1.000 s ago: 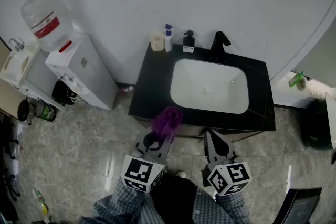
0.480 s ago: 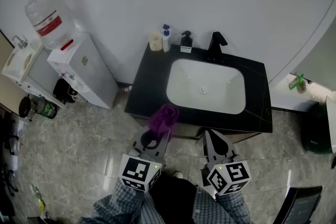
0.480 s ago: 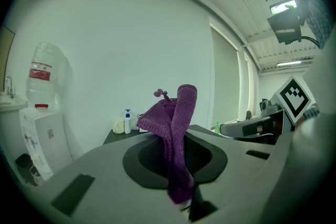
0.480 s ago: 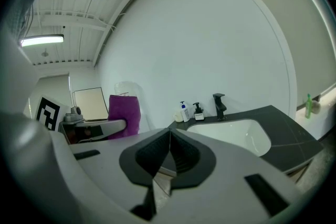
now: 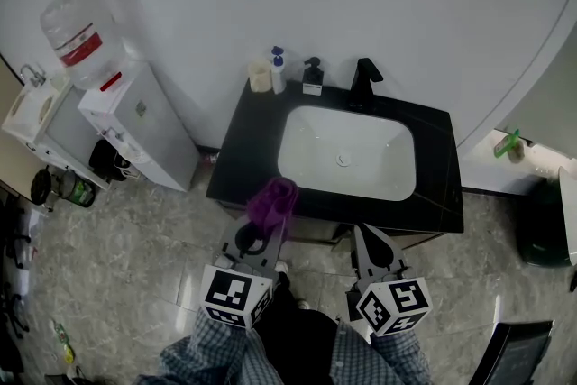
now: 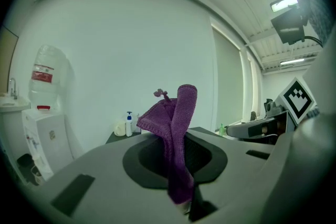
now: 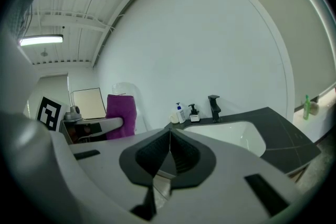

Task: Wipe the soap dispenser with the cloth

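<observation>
Item: left tongs [image 6: 176, 161]. They are pinching a purple cloth [image 6: 173, 128], which is rising in a folded bunch above the jaws and hanging a little below them. They are hovering just short of the front edge of the bench [image 5: 242, 147], not over it.

Item: right tongs [image 7: 169, 150]. The jaws are lying pressed together with nothing between them. They are hanging beside the left tongs, also in front of the bench.

Item: soap dispenser [image 5: 313, 73]. This dark pump bottle is standing upright, long axis vertical, at the back edge of the bench against the wall. It is sitting between a white bottle with a blue cap [image 5: 277, 68] and the black tap [image 5: 362, 82]. It is lying well ahead of both tongs, across the full depth of the bench, a little right of the left tongs' line and a little left of the right tongs' line. The left tongs, which are carrying the cloth, appear slightly nearer, so the reach is probably falling to them. No cloth is touching the dispenser yet.

Item: containers. A white basin [image 5: 347, 153] is sitting in the bench, showing only its drain. A pale cup [image 5: 260, 77] is standing in the back left corner; its contents cannot be made out.

Item: surroundings. A water cooler [image 5: 140, 126] with a jug on top is standing left of the bench.
</observation>
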`<state>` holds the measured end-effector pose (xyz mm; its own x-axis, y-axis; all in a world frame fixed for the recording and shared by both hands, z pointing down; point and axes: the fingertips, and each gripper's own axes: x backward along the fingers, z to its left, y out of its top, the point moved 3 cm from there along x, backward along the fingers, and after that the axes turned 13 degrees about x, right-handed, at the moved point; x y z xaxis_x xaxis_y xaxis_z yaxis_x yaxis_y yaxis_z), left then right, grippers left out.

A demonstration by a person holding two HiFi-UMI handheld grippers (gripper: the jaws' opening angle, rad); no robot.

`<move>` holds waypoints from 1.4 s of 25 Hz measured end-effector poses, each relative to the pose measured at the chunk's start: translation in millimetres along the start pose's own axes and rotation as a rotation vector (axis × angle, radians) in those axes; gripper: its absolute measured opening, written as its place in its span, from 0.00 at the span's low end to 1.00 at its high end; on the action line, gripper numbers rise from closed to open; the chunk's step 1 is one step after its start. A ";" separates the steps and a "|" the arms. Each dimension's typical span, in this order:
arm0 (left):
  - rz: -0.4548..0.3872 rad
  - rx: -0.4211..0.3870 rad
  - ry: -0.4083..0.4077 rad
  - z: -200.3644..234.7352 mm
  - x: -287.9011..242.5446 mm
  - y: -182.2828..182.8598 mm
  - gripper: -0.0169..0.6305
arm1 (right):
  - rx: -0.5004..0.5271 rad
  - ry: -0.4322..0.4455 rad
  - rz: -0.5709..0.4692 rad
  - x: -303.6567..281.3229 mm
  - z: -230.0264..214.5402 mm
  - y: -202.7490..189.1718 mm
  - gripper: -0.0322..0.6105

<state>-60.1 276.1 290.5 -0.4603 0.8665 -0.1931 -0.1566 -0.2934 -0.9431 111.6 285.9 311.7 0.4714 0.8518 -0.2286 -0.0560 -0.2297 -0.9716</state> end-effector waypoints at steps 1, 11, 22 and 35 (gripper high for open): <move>-0.002 0.003 0.005 2.6 -2.1 0.7 0.12 | 0.001 -0.003 0.000 -1.7 -1.8 0.0 0.08; -0.016 0.005 0.021 43.5 -56.1 15.7 0.12 | -0.004 -0.045 0.007 -49.1 -34.8 3.1 0.08; 0.033 0.021 -0.033 111.8 -171.7 45.1 0.12 | -0.020 -0.068 0.030 -174.9 -77.5 34.2 0.08; 0.089 0.053 -0.095 181.0 -275.6 62.2 0.12 | -0.045 -0.127 0.095 -276.2 -109.6 43.4 0.08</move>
<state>-101.1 -54.1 334.1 -0.5546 0.7948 -0.2463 -0.1562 -0.3902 -0.9074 75.5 -11.0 339.4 0.3506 0.8773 -0.3278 -0.0545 -0.3303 -0.9423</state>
